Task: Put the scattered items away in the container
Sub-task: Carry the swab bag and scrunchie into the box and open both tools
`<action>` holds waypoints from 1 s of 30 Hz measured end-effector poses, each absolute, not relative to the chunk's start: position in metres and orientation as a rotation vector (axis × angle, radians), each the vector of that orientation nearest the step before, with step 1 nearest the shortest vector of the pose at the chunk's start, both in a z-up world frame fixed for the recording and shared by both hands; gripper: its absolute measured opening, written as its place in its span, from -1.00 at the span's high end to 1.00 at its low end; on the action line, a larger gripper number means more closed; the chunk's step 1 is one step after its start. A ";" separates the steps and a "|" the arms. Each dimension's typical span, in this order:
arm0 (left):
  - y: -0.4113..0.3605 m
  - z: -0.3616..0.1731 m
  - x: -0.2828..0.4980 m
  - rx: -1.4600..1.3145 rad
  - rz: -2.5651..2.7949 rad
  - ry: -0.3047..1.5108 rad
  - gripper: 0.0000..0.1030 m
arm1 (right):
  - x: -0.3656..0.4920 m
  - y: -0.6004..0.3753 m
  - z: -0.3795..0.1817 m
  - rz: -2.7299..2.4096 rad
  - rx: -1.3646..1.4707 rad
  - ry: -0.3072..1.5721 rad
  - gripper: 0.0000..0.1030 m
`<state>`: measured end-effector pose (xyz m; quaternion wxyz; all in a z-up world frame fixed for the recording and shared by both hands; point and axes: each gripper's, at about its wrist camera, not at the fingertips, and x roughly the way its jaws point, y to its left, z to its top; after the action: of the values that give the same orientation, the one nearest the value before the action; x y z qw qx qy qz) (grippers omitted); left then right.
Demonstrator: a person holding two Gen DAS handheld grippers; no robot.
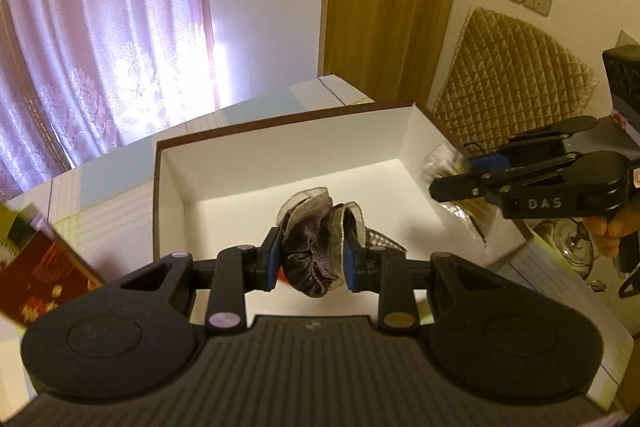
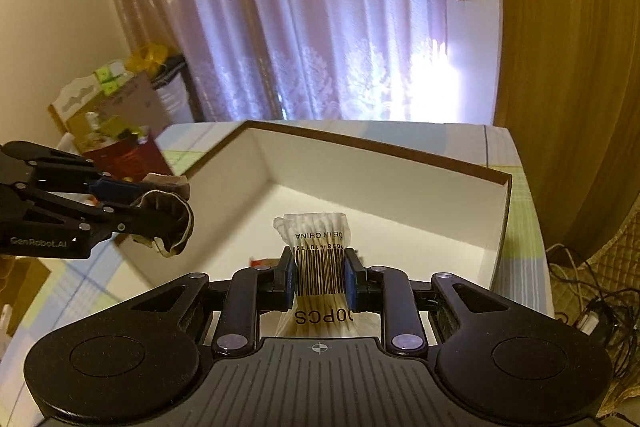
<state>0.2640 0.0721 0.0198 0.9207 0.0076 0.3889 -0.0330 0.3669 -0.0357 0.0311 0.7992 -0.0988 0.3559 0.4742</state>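
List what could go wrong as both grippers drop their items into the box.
1. The left gripper and right gripper approach the same box from opposite sides, so they may bump.
2. The scrunchie could snag on a pad instead of falling.
3. The cotton swab pack hangs near the box's wall and might land outside.

The scrunchie [image 1: 316,247] is dark purple-brown satin with a paler trimmed edge, bunched into folds and pinched between blue pads [image 1: 273,259], held above the open box [image 1: 280,163]; the pack of cotton swabs [image 2: 318,255] is a clear plastic bag printed with a black barcode, swab tips crowded at its far end, squeezed narrow at the middle and held over the same box; the box is white inside with a dark brown rim, its floor mostly bare.
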 end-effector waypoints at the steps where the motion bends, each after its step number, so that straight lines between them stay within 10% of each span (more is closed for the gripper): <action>1: 0.073 0.018 0.271 0.015 -0.071 0.809 0.51 | 0.372 -0.032 0.029 1.017 -0.217 0.772 0.49; 30: 0.069 -0.060 0.323 -0.028 -0.198 1.136 0.30 | 0.374 0.013 -0.034 1.222 -0.544 0.911 0.49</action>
<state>0.3226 0.0695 -0.0595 0.8383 -0.0133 0.5370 -0.0935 0.3736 0.0127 -0.0340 0.6900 -0.2435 0.4073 0.5465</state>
